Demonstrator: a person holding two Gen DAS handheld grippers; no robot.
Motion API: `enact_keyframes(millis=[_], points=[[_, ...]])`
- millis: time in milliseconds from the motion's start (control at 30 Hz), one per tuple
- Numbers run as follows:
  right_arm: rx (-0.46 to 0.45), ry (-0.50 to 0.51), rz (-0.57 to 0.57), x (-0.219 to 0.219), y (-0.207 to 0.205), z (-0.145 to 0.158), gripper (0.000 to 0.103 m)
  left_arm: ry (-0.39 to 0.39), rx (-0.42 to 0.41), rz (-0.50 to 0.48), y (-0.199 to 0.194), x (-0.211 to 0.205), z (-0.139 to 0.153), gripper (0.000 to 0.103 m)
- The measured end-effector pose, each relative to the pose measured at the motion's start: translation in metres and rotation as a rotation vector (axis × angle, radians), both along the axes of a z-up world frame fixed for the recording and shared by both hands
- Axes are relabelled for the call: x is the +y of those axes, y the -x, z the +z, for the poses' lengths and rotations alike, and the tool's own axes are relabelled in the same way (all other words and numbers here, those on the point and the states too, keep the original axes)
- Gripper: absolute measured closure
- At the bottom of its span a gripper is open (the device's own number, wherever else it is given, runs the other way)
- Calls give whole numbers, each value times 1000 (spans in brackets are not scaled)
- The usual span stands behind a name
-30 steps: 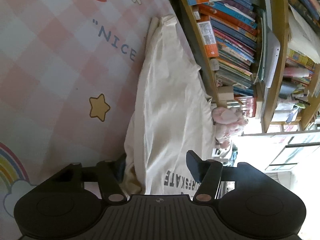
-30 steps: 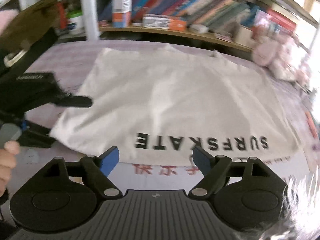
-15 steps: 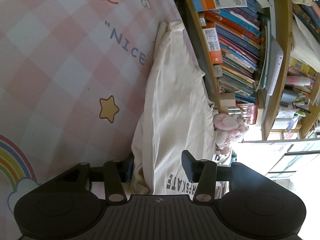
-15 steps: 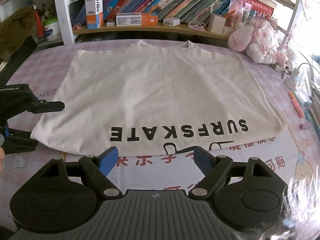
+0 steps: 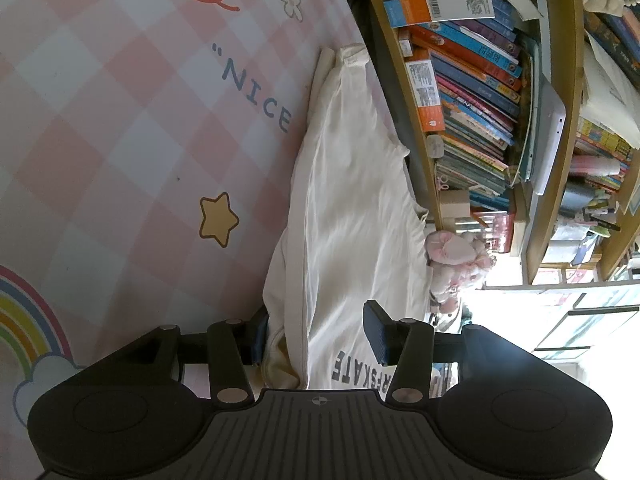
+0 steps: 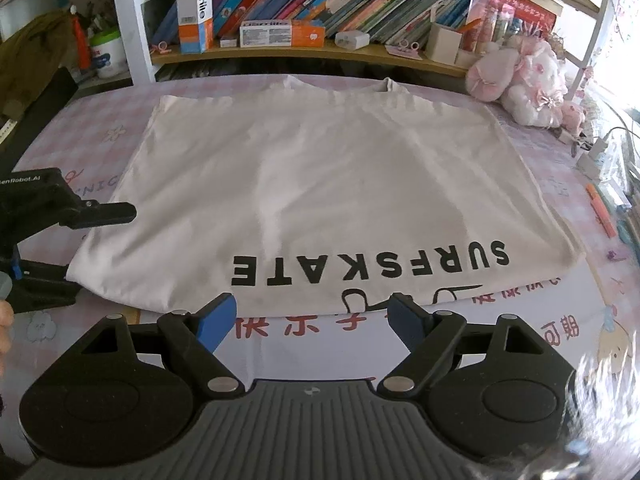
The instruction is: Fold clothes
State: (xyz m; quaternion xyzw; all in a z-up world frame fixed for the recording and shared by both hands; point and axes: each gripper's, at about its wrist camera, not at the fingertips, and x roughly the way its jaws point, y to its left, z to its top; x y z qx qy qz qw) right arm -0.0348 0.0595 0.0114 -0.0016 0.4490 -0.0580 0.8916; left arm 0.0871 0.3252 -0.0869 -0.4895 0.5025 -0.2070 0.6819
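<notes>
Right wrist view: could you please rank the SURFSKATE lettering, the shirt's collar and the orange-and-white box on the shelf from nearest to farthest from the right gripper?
From the right gripper:
1. SURFSKATE lettering, on the shirt's near hem.
2. Collar, at the shirt's far edge.
3. Orange-and-white box, upright on the shelf beyond, far left.

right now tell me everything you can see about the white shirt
The white shirt is a cream-white, soft cotton-looking tee lying flat on the pink checked table cover, collar toward the bookshelf. Black block letters reading SURFSKATE run upside down along the near folded edge. The cloth is lightly wrinkled and looks doubled over. The left gripper sits open around its near left corner, one finger above the cloth and one below. The right gripper hangs open just short of the near edge, not touching.
</notes>
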Motion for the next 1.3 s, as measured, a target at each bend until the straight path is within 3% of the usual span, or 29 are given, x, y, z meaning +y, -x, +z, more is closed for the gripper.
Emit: enact_keyframes(millis=[500,733,1000,1300], points=[[22,-6,6,1,-8,-4,21,-1,-1,-3,0,2,0,55],[19,31,74,4,-31,0,21,19,5,6,0,3,-1,55],[38,50,146,9,-94,14,21,43,-9,28,4,7,-1,55],[124,-81,154,24,-165,19,17,21,-21,17,2,4,2,55]])
